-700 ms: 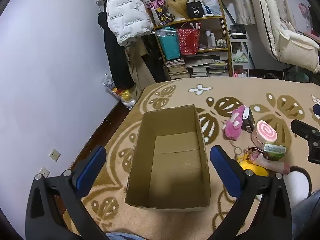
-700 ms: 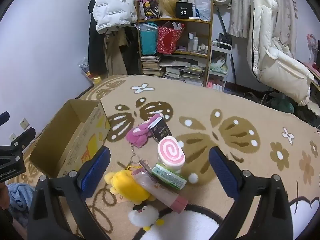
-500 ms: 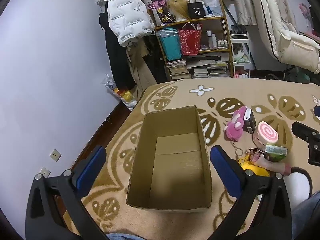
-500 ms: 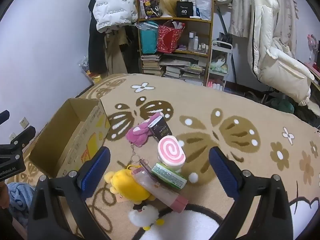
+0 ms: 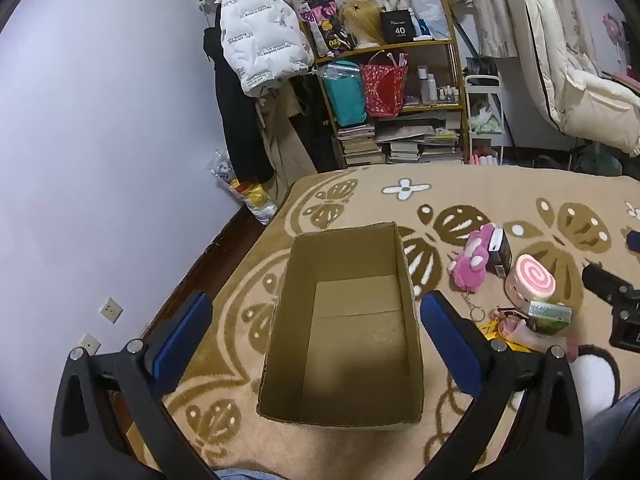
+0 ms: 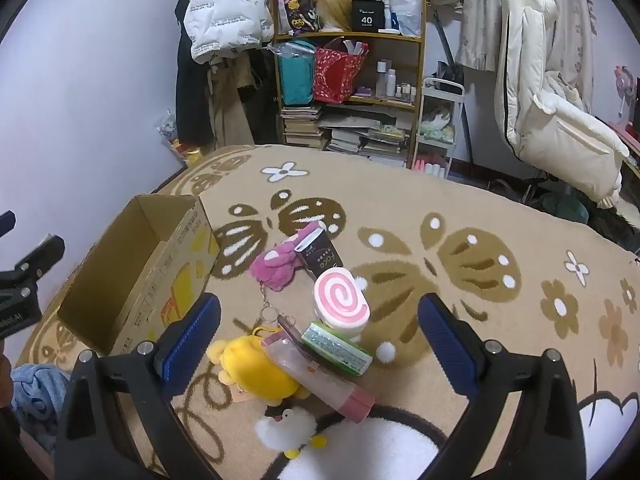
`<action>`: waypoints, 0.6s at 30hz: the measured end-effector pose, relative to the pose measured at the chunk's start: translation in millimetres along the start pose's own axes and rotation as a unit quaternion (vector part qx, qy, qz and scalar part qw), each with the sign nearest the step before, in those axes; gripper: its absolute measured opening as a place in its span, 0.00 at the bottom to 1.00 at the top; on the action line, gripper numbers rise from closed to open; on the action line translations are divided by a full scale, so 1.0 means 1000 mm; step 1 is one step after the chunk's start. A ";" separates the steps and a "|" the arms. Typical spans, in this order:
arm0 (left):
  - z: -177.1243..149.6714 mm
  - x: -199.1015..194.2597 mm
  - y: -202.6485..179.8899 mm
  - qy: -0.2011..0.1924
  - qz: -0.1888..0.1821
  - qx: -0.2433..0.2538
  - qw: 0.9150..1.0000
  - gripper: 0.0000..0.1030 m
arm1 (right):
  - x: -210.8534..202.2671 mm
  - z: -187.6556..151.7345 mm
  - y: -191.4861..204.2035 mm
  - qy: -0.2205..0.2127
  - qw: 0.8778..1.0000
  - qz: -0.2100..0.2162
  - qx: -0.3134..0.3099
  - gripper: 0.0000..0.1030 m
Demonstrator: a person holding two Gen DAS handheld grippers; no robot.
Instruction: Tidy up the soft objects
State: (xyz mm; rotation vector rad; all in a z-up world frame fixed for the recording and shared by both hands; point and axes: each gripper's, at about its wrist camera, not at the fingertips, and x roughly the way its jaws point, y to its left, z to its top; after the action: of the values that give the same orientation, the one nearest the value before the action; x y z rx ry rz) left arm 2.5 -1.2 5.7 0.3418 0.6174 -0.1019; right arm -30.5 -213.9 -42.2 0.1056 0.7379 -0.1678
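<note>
left tool: wide open, empty, above box
right tool: wide open, empty, over toy pile
yellow plush chick: nearest, on carpet
pink plush keychain: farther, on carpet
brown cardboard box: empty
progress: nothing sorted yet, all soft toys left

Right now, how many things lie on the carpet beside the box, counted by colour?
Pink: 3, the plush keychain, the swirl roll squishy, the tube
Yellow: 1, plush
White: 1, plush bird
Green: 1, packet
Black: 1, small carton
Total: 7
</note>
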 end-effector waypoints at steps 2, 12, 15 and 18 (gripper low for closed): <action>0.001 0.000 0.001 0.001 0.001 -0.001 1.000 1.00 | 0.002 -0.001 0.000 0.003 1.000 -0.001 -0.001 1.00; 0.003 0.001 0.007 0.008 -0.004 -0.008 1.000 1.00 | 0.001 -0.002 0.000 0.002 1.000 -0.004 -0.003 1.00; 0.002 0.002 0.007 0.010 -0.004 -0.007 1.000 1.00 | 0.001 -0.002 0.001 0.001 1.000 -0.004 -0.003 1.00; 0.003 0.002 0.009 0.011 -0.003 -0.007 1.000 1.00 | 0.001 -0.001 0.001 0.001 1.000 -0.004 -0.002 1.00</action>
State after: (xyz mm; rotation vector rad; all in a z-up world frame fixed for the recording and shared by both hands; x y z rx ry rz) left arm 7.6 5.8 9.2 0.3283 0.6407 -0.0989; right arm -30.6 -212.9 -43.4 0.0978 0.7405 -0.1745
